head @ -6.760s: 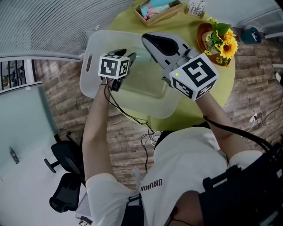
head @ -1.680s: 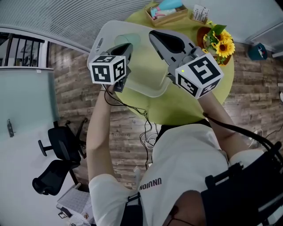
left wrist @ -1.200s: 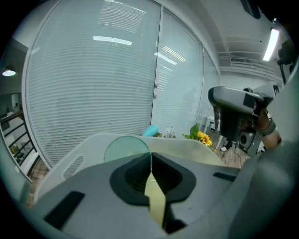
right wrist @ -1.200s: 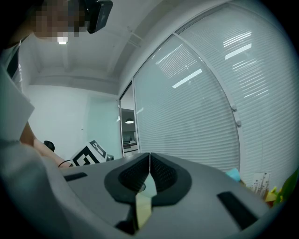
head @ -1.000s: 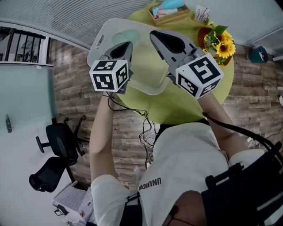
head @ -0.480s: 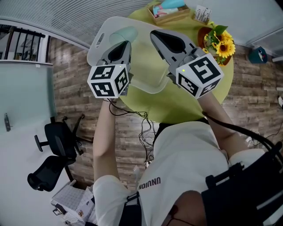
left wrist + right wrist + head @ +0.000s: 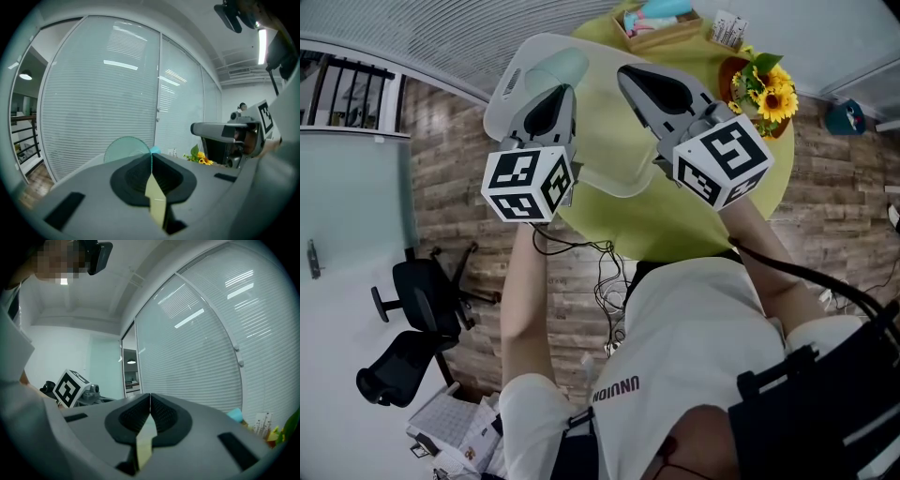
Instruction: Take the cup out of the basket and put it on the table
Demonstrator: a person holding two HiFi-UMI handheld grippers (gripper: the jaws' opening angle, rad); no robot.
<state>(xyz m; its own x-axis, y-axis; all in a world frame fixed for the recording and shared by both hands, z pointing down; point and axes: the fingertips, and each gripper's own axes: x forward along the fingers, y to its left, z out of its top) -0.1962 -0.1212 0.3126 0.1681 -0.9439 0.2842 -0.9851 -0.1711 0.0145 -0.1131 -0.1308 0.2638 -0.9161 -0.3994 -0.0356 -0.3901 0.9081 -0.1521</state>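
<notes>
A pale green see-through cup point(image 7: 563, 67) hangs over the far left corner of the translucent white basket point(image 7: 623, 190). My left gripper point(image 7: 556, 91) is shut on the cup's thin wall. In the left gripper view the cup point(image 7: 124, 148) shows as a green disc just past the closed tips of the left gripper point(image 7: 151, 157). To the right, my right gripper point(image 7: 624, 75) hovers level over the basket, shut, with nothing visible between its fingers; the right gripper view shows the right gripper point(image 7: 150, 397) with its pads pressed together.
The basket rests on a round yellow-green table point(image 7: 694, 225). A pot of sunflowers point(image 7: 769, 87), a wooden tray point(image 7: 652, 28) and a small card stand point(image 7: 725, 27) occupy the table's far side. An office chair point(image 7: 412, 319) stands on the wood floor at left.
My left gripper has risen toward the camera with the cup in its jaws, so the cup now sits higher above the basket. The right gripper has stayed put.
</notes>
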